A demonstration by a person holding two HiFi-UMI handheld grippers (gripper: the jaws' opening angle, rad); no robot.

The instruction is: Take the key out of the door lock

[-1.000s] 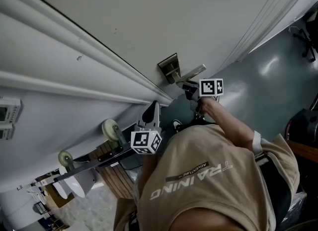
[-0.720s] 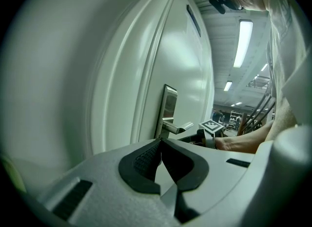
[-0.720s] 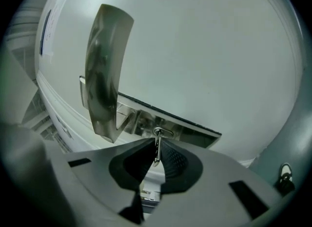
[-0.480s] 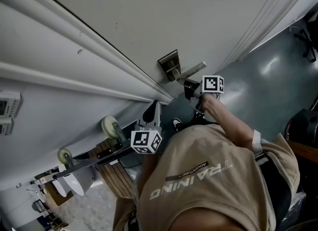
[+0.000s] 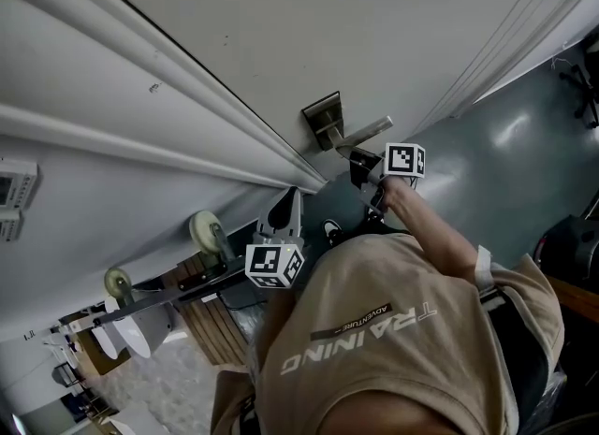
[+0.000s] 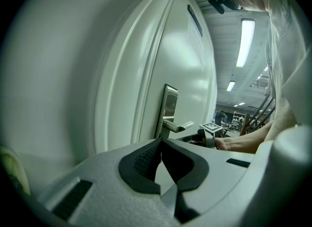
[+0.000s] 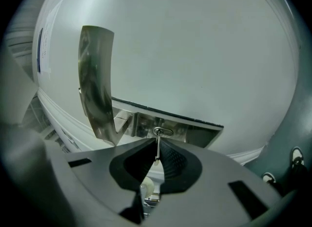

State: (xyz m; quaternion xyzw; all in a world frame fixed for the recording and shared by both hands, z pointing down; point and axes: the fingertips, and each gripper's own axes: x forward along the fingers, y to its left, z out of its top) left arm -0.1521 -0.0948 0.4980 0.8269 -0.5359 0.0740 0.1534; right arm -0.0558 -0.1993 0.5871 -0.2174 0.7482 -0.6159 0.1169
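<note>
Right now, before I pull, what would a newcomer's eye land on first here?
The right gripper, shut on a thin key that is seated in the lock on the metal plate, beside the door handle. Next, the big white door filling every view. The left gripper hangs shut and empty, back from the handle.

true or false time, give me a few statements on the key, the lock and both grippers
1. The right gripper has its jaws closed on the key. True.
2. The key is clear of the lock. False: its far end sits in the lock, on the metal plate below the door handle.
3. The left gripper grips the door handle. False: it is held away from the handle, jaws together with nothing between them.
4. The door handle is a metal lever. True.
</note>
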